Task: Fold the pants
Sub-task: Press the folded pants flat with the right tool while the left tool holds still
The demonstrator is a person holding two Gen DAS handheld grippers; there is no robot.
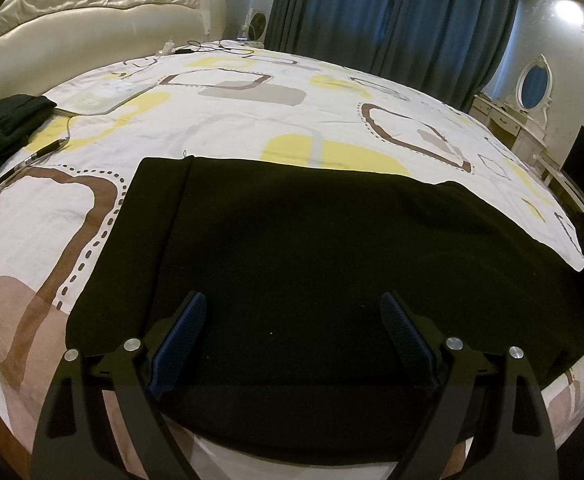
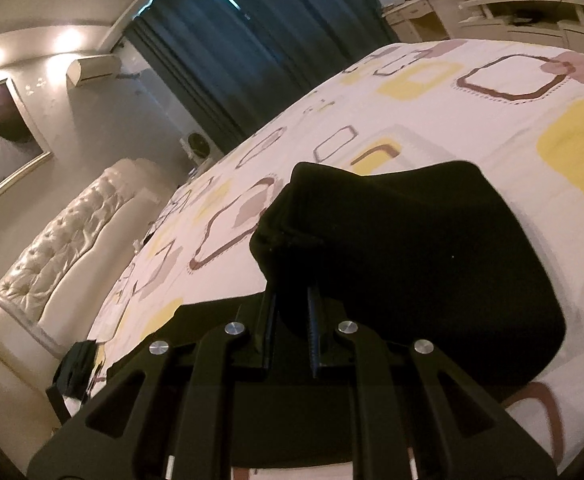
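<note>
Black pants (image 1: 312,248) lie spread flat across the near part of the patterned bed cover (image 1: 231,120). My left gripper (image 1: 294,304) is open and hovers just above the pants near the bed's front edge, its blue pads wide apart. In the right wrist view my right gripper (image 2: 292,300) is shut on an end of the black pants (image 2: 392,248) and holds that end lifted above the bed cover (image 2: 472,120); the fabric bulges over the fingers and hides their tips.
A second dark garment (image 1: 3,128) lies at the bed's left side, also in the right wrist view (image 2: 73,368). Cables and a charger (image 1: 195,46) lie near the tufted headboard (image 1: 91,20). Curtains (image 1: 392,12) and a white dressing table (image 1: 520,116) stand beyond the bed.
</note>
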